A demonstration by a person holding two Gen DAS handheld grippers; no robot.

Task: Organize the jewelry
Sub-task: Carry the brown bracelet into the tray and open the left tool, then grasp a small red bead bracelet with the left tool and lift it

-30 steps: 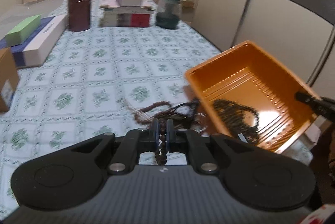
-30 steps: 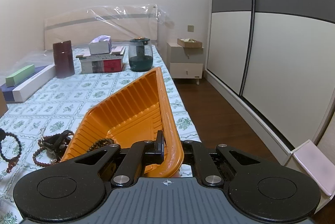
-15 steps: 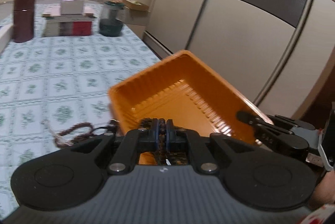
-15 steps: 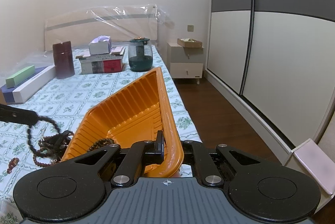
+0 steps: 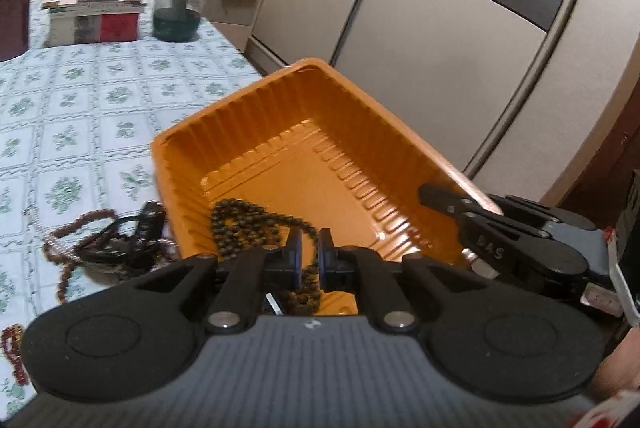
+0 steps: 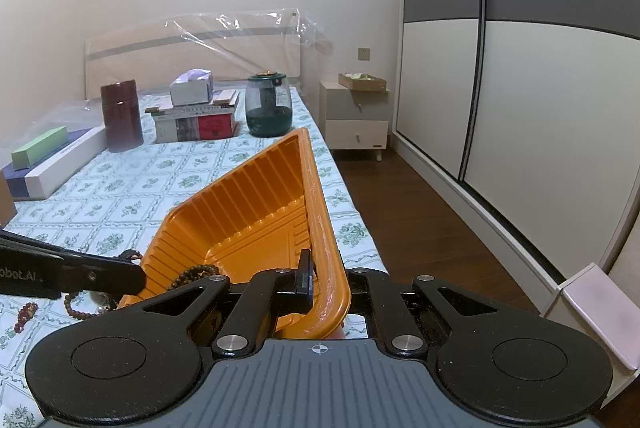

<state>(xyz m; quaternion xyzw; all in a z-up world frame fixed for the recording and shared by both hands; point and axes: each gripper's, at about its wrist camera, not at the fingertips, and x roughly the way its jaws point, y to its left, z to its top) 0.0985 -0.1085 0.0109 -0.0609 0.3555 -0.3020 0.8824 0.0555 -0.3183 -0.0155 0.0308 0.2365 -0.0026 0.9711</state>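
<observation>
An orange plastic tray [image 5: 280,132] is tilted up at the bed's right edge. My right gripper [image 6: 320,278] is shut on the tray's rim [image 6: 320,228]; it also shows in the left wrist view [image 5: 452,202]. My left gripper [image 5: 309,256] hangs over the tray's near end with its jaws slightly apart. A dark bead strand [image 5: 240,224] lies in the tray and passes under the fingers. A heap of brown bead strings and a black item [image 5: 116,240] lies on the sheet left of the tray. A red bead string [image 5: 12,348] lies at the far left.
The bed has a green-flowered sheet [image 6: 120,188]. At its head stand a dark red canister [image 6: 120,116], stacked books with a tissue box [image 6: 196,112] and a green glass jar [image 6: 268,104]. Flat boxes [image 6: 48,160] lie left. A nightstand [image 6: 356,116] and wardrobe doors stand right.
My left gripper carried the bead strand from the heap rightward over the tray, then its jaws parted and the strand dropped into the tray. The right gripper and tray stayed still.
</observation>
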